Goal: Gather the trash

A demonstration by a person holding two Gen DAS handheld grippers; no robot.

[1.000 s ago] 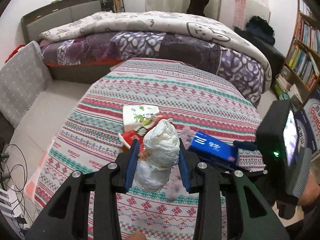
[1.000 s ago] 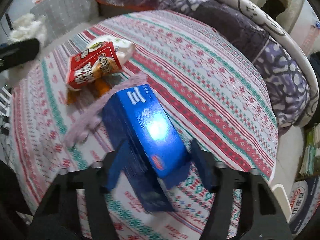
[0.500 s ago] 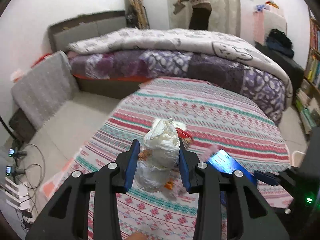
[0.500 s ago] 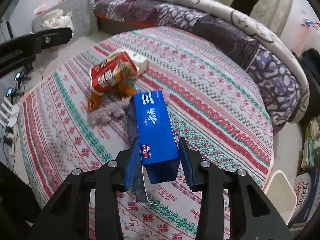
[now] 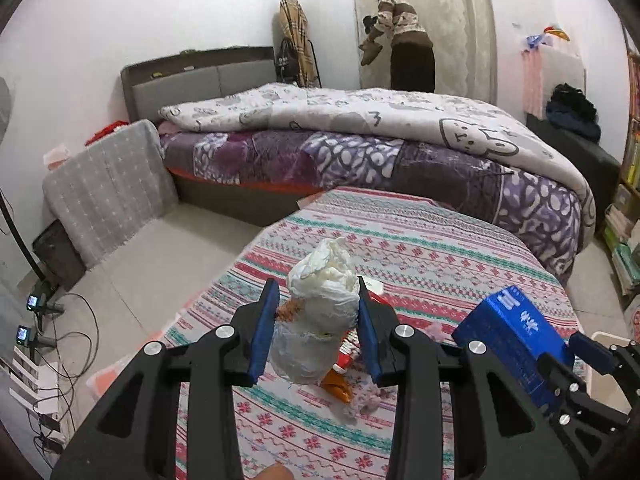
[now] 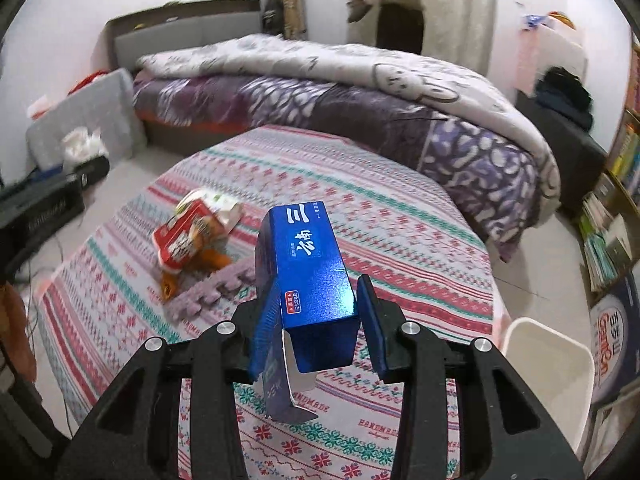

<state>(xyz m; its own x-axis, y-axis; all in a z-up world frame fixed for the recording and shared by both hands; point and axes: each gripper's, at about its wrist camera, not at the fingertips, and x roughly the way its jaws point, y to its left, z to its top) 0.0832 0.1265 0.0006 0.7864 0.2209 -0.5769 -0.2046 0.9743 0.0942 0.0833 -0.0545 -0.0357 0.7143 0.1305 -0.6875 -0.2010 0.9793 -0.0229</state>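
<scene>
My left gripper (image 5: 318, 308) is shut on a crumpled white plastic bag (image 5: 320, 280), held above the table's near left part. My right gripper (image 6: 314, 296) is shut on a blue carton (image 6: 304, 248) with an open flap hanging below, lifted clear of the patterned tablecloth (image 6: 400, 240). In the left wrist view the carton (image 5: 508, 328) shows at the right. On the cloth lie a red snack packet (image 6: 184, 236), an orange wrapper (image 6: 208, 260) and a lilac fuzzy piece (image 6: 216, 288). A white bin (image 6: 548, 364) stands off the table's right edge.
A bed with a purple and white quilt (image 5: 360, 132) runs behind the table. A person (image 5: 404, 40) stands by the curtain at the back. Cables and power strips (image 5: 40, 360) lie on the floor at left. Bookshelves (image 6: 616, 208) line the right wall.
The right gripper closed on the blue carton and raised it off the cloth. Both views tilted upward, showing more of the room. The left gripper kept its hold on the white bag.
</scene>
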